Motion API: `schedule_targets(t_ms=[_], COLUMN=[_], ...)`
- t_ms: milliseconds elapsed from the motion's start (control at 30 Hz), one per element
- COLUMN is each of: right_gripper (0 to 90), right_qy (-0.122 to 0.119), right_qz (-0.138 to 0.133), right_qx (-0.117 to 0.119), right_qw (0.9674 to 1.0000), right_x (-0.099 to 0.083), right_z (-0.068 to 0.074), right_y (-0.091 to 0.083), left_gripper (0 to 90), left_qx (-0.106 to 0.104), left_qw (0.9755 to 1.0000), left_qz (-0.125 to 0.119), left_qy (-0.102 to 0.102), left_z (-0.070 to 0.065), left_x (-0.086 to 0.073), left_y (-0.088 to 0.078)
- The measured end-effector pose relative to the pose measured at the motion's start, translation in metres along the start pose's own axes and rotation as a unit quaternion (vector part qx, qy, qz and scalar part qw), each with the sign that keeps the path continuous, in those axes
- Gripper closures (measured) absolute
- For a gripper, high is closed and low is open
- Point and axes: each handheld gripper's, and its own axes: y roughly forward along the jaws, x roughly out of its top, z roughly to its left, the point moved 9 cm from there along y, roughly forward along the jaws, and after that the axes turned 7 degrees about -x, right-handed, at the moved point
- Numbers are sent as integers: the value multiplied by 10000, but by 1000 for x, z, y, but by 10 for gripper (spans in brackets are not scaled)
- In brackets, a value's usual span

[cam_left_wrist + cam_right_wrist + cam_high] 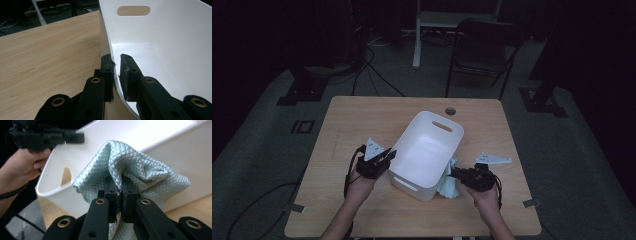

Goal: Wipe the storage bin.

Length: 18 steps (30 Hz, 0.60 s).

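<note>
1. Two hands come in from the near edge of a wooden table (362, 120), one on each side of a white bin (424, 152) that sits at an angle near its middle.
2. The left gripper (387, 156) is held level at the bin's left wall and points toward the bin; in the left gripper view its jaws are closed on that wall's rim, one pad outside, one inside.
3. The left hand (361, 181) wraps the gripper's body from below, the forearm running back to the table edge.
4. The right gripper (455, 174) points left at the bin's right wall, the right hand (484, 194) behind it.
5. Its jaws are clamped on a bunched pale blue quilted cloth (130, 167), which is just outside that wall, close against it and near the rim.
6. In the high view the cloth hangs down beside the bin toward the table.
7. Count: one bin, with two handle slots in view; one cloth; two grippers; one table.
8. One folding chair (484, 50) stands on the dark floor beyond the table.
</note>
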Motion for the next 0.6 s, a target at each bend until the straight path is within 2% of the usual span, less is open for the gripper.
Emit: schedule_targets(t_ms=[100, 233, 600], right_gripper=[855, 855, 856], right_qy=[37, -11, 267], right_qz=[-4, 112, 463], right_qx=[-31, -209, -431], right_qw=[10000, 9997, 9976], right_x=[3, -3, -23], right_z=[-2, -5, -30], right_y=[2, 8, 27], left_gripper=[811, 814, 809], left_qx=[-109, -111, -86], left_qw=[9999, 9999, 9999], left_qz=[-16, -15, 5], left_qy=[13, 69, 130], left_z=[0, -1, -1], left_x=[0, 0, 0], left_y=[0, 1, 0])
